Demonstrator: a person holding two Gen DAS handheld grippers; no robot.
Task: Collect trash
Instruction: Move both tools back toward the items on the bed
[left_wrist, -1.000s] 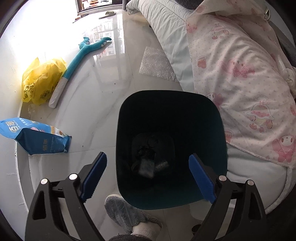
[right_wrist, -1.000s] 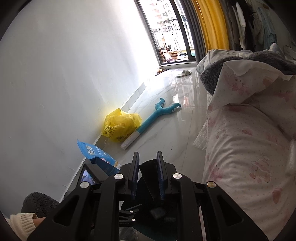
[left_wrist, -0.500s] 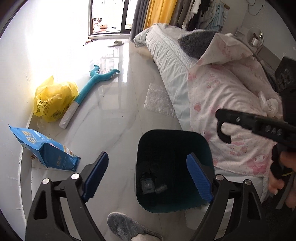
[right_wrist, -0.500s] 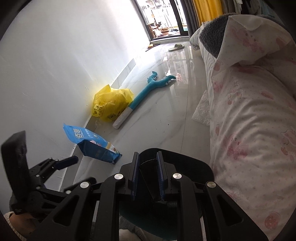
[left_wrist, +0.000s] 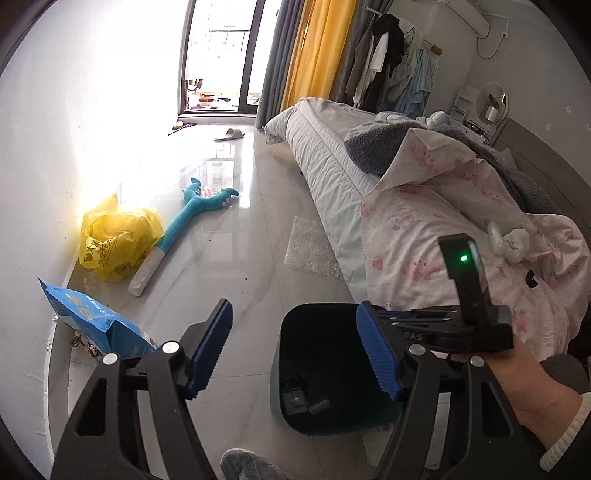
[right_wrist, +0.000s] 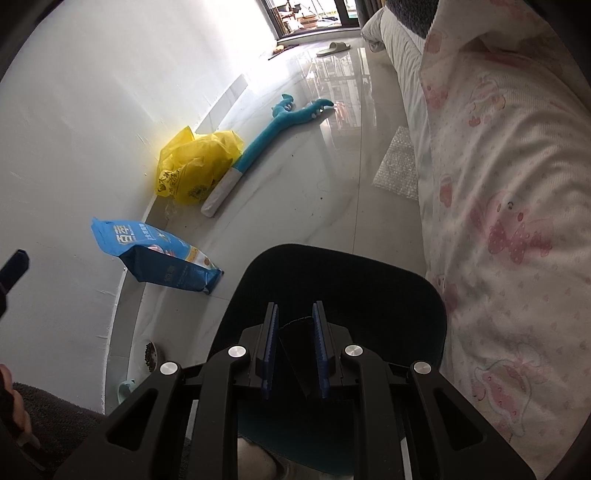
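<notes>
A dark teal bin (left_wrist: 325, 347) stands on the floor by the bed, with a few dark scraps at its bottom. My left gripper (left_wrist: 295, 350) hangs high above and in front of it, its jaws closing with nothing between them. My right gripper (right_wrist: 295, 350) points down over the bin's mouth (right_wrist: 332, 266), shut on a flat dark piece of trash (right_wrist: 295, 330). In the left wrist view the right gripper (left_wrist: 436, 332) sits at the bin's right rim, held by a hand. On the floor lie a yellow plastic bag (left_wrist: 114, 243), a blue packet (left_wrist: 96, 325) and a sheet of bubble wrap (left_wrist: 310, 251).
A bed with a pink-patterned quilt (left_wrist: 443, 236) runs along the right. A long blue plush toy (left_wrist: 192, 210) lies by the yellow bag. The white wall (right_wrist: 74, 147) borders the left. A slipper (left_wrist: 229, 134) lies near the balcony door. A grey slippered foot (left_wrist: 247, 465) stands below the bin.
The left gripper has risen and tilted up, showing more of the room, and its jaws have narrowed. The right gripper has come down over the bin with the dark piece still gripped.
</notes>
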